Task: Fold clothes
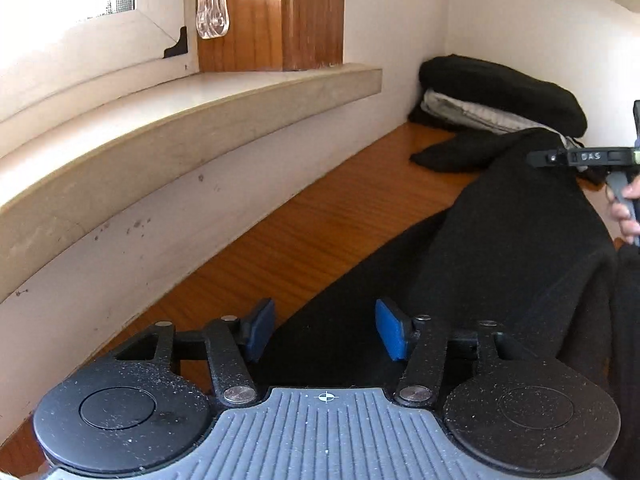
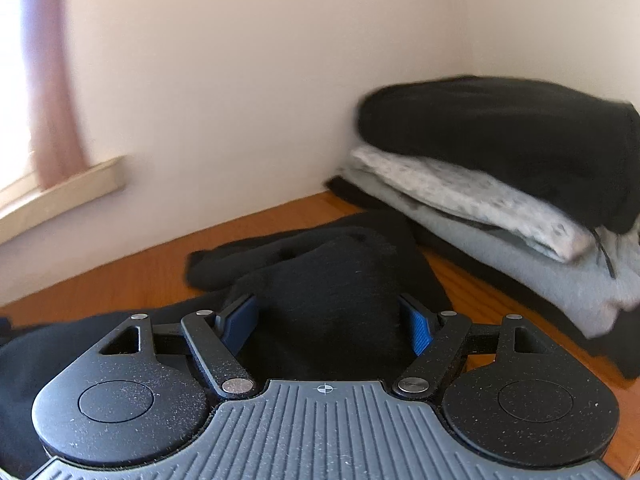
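A black garment (image 1: 512,232) lies spread along the wooden table (image 1: 280,248), one sleeve end reaching toward the far corner. My left gripper (image 1: 325,332) is open, its blue pads over the garment's near edge, holding nothing. My right gripper (image 2: 334,328) is open with a raised fold of the black garment (image 2: 328,292) between its blue pads; whether the pads touch the cloth I cannot tell. The right gripper also shows at the right edge of the left wrist view (image 1: 576,157), above the garment.
A stack of folded clothes (image 2: 500,184), black on top of grey ones, sits in the far corner against the white walls; it also shows in the left wrist view (image 1: 500,96). A window sill (image 1: 192,120) juts out along the left wall.
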Motion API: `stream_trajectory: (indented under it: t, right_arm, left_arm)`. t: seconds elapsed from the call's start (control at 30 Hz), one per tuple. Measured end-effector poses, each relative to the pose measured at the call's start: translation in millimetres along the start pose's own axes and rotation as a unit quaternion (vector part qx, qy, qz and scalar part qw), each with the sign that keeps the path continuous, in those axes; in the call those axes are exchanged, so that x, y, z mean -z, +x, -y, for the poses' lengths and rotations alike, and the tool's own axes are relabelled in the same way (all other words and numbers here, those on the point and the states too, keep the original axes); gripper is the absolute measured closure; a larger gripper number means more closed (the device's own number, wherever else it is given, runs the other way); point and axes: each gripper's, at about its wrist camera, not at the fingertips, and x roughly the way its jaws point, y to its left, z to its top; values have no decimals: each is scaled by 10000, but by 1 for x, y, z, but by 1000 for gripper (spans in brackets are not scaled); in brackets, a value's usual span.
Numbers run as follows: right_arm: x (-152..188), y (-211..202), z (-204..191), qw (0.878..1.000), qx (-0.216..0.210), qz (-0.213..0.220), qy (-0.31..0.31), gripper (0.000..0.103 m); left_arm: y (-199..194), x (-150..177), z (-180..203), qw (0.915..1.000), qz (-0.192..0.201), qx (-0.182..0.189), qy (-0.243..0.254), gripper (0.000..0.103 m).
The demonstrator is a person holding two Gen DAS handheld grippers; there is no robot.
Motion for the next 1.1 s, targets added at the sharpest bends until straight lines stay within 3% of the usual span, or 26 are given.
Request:
stream_trajectory:
  t: [0.13, 0.2, 0.37, 0.5, 0.67, 0.83, 0.9, 0.93, 1.0, 1.1]
  right_arm:
    - [-29, 0, -25, 9967, -100, 192, -779, 28]
    - [-44, 15, -44, 9908, -101, -61, -1349, 29]
    - [-64, 53, -79, 9757, 207, -508, -2120, 29]
    - [-73, 57, -89, 9748, 600, -147, -2143, 29]
    - [-56, 96, -99, 9666, 30, -1187, -2269, 35]
    - [-49, 113, -88, 9648, 103, -1540, -2129, 42]
    - [-50, 113, -81, 9666, 83, -1651, -1960, 48]
    - [-50, 112, -77, 9677, 104, -1670, -1887, 57]
    - [-52, 109, -70, 9697, 193, -1664, -1780, 85]
    - [-59, 95, -62, 9773, 455, -1231, -1666, 90]
  left_arm:
    - [-2, 1, 4, 9999, 70, 101, 105, 90]
    - [-3, 1, 5, 9997, 75, 182, 144, 97]
    - [-5, 1, 5, 9997, 169, 133, 75, 99]
    - [-18, 3, 0, 9987, 478, 104, -104, 99]
    - [-26, 2, -7, 9970, 661, 270, -295, 99]
    - [-31, 0, -6, 9965, 701, 329, -312, 99]
    - [-35, -1, -7, 9958, 753, 383, -361, 99]
    - [-36, -2, -7, 9955, 765, 420, -361, 100]
    - [-36, -4, -6, 9952, 789, 442, -378, 100]
    - [-38, -5, -4, 9951, 811, 456, -343, 100]
